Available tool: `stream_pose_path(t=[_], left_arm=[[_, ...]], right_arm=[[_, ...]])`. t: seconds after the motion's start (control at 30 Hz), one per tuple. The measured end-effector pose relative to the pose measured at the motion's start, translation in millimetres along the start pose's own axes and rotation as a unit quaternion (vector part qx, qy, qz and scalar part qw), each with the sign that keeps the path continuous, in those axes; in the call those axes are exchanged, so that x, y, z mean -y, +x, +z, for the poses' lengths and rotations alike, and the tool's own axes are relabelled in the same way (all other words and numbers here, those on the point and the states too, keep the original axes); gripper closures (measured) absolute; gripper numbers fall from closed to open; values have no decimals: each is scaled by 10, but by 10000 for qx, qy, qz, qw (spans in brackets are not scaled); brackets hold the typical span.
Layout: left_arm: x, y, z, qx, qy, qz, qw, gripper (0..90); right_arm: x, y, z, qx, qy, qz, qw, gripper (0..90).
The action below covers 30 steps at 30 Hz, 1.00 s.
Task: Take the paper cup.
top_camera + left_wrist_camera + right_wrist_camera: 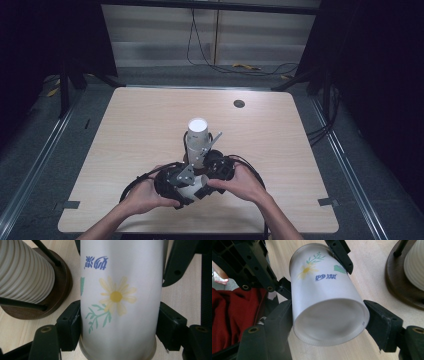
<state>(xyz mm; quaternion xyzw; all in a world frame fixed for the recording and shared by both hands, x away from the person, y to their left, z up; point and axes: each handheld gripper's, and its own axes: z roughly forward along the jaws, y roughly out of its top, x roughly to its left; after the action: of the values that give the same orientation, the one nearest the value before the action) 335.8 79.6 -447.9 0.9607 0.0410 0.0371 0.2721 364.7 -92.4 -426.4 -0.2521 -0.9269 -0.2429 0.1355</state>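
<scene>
At the near edge of the surface, both hands hold one paper cup between them, just in front of the holder. The cup is white with a yellow daisy and blue lettering. It lies tilted, off the surface, with a claw on each end.

The left claw is clamped on the cup near its rim, one jaw pressed against each side of the wall. The right claw is clamped on the same cup near its base, its jaws tight on either side of the round bottom; the left claw's jaws show farther off at the cup's far end.

The holder is a dark wooden disc with thin black rods rising from it, and a stack of ribbed white cups stands upside down inside the rods. In the high view that stack reaches well above the claws.

Judging by this, one cup is out of the holder and is shared by both claws, which looks like a handover or a separation in midcourse. What seems left is for one claw to let go and the cup to be set down on the surface; no loose cup stands there yet.
</scene>
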Motion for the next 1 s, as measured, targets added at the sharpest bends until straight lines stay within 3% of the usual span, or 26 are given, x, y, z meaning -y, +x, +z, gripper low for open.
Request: stream_pose_path(t=[0.4,0.73,1.0], left_arm=[[-42,-16,-62,-23,-187,52,9998,307],[5,-6,-60,-38,-357,75,9993,264],[29,27,-119,-60,-688,-109,9976,221]], right_arm=[[68,-19,-32,-282,-109,17,9995,329],[74,-13,-48,-241,-131,22,9996,351],[87,-12,-63,-151,-143,16,9998,356]])
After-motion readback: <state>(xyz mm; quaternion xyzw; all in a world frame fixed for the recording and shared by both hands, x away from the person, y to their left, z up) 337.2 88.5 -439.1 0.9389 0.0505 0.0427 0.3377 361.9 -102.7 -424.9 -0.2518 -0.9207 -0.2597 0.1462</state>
